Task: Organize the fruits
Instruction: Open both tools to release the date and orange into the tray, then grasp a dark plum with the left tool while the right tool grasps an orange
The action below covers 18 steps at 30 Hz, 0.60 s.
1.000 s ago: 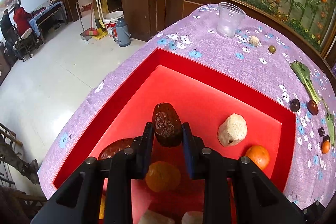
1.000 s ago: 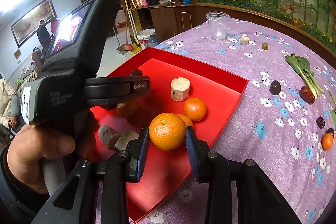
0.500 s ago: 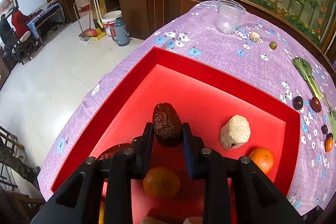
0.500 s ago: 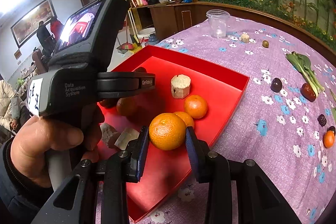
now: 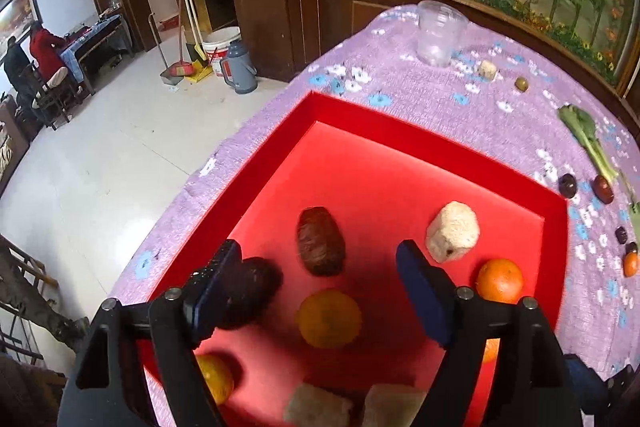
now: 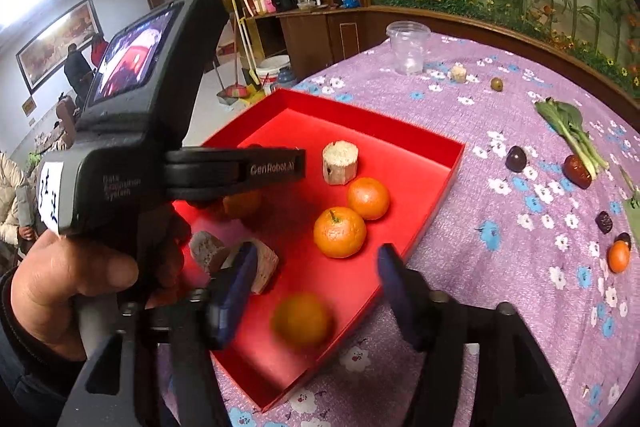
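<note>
The red tray point(image 5: 420, 131) lies on the purple flowered cloth. My left gripper point(image 5: 316, 259) hangs over it, jaws opening; the brown date point(image 5: 320, 241) lies blurred on the tray floor between the pads, untouched. A darker date point(image 5: 248, 291), an orange point(image 5: 328, 319) and a white chunk point(image 5: 452, 237) lie nearby. My right gripper point(image 6: 316, 263) is above the tray's point(image 6: 372, 119) near corner, jaws opening. A blurred orange point(image 6: 302, 319) sits below the pads, free of them. Two more oranges point(image 6: 340, 231) lie beyond it. A hand holds the left gripper point(image 6: 296, 169) at the left.
On the cloth to the right lie a leafy green point(image 6: 572, 131), dark dates point(image 6: 516, 159), a red date point(image 6: 578, 171) and a small orange point(image 6: 618, 257). A clear plastic cup point(image 6: 408, 47) stands at the back. The table edge drops to the floor on the left.
Both grippers have spread their jaws. The brown date has dropped from the left pads onto the tray. The orange has left the right pads and dropped lower, blurred.
</note>
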### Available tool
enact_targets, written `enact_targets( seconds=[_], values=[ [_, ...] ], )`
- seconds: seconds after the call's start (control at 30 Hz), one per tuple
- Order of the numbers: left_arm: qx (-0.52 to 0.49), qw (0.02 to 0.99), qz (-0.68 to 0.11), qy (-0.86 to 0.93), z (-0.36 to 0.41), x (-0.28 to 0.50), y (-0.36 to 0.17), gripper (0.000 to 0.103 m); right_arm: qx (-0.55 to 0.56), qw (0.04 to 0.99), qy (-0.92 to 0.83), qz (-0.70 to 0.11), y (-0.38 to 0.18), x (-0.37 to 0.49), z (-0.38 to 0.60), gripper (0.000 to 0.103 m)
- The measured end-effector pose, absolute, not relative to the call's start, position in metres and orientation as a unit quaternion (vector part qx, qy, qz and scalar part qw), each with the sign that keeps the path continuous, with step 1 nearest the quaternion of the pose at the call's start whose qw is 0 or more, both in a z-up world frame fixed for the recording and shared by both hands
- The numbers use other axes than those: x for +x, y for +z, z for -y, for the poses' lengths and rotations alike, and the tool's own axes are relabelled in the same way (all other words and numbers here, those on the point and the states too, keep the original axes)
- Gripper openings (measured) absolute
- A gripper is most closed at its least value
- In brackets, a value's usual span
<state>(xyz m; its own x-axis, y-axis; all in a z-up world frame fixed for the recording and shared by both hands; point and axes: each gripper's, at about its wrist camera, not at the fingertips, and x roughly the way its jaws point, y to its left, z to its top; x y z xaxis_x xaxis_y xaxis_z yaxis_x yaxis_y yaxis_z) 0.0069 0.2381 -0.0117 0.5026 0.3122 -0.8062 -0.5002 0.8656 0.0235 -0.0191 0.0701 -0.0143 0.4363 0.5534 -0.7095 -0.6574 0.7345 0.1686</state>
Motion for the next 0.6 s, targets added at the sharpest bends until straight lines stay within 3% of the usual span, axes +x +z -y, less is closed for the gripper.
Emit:
enact_targets(
  seconds=[0.3, 0.6],
  values=[
    [-0.104, 0.883, -0.401, 0.223, -0.212, -0.014, 0.02, 0.083, 0.007, 0.874, 0.32, -0.364, 0.009, -0.017, -0.007, 0.074],
    [-0.08, 0.899, -0.398, 0.162, -0.149, -0.014, 0.021, 0.086, 0.049, 0.903, 0.214, -0.37, -0.002, 0.001, 0.101, 0.079]
  ],
)
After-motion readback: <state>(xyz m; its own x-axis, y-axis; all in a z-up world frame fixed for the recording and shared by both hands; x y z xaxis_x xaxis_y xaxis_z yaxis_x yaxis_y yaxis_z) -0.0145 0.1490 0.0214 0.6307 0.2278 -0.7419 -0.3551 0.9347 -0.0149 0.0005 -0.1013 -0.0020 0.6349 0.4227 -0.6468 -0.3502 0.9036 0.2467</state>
